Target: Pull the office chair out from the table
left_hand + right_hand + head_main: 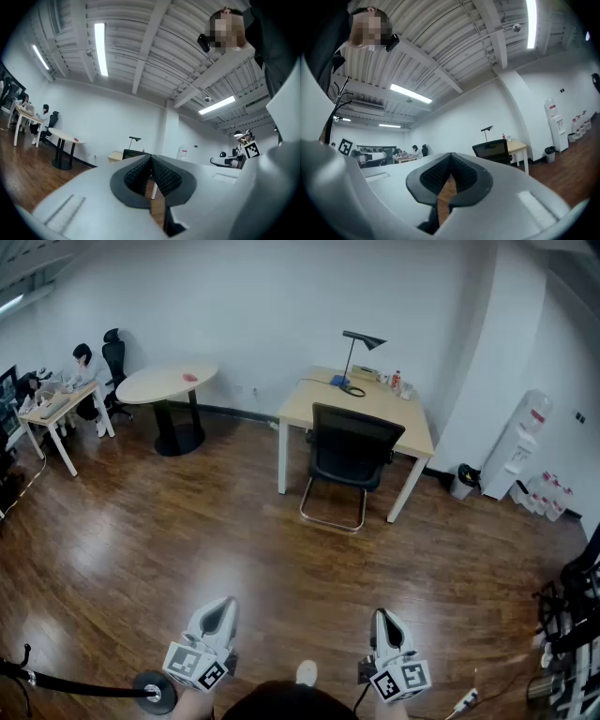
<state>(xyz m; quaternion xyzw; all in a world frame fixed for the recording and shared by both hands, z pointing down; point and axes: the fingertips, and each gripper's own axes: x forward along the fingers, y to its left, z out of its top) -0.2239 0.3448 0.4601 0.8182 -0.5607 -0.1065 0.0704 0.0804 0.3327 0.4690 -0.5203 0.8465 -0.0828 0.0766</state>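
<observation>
Closest in, the left gripper (223,603) and right gripper (383,614) sit low and level in front of the person, each with its jaws closed on nothing (only floor shows past the pads). A wide stretch of wood floor (234,540) separates them from the chair (352,460), which is tucked against the near edge of the table (309,399) with its back turned this way, so the pull has not begun. The step now is the approach. It should go best by walking up square to the backrest, opening both jaws before reaching it, gripping its top edge toward each side, and drawing straight back evenly so the looped base slides rather than tips. Past it, a lamp (361,338) stands on the table.
</observation>
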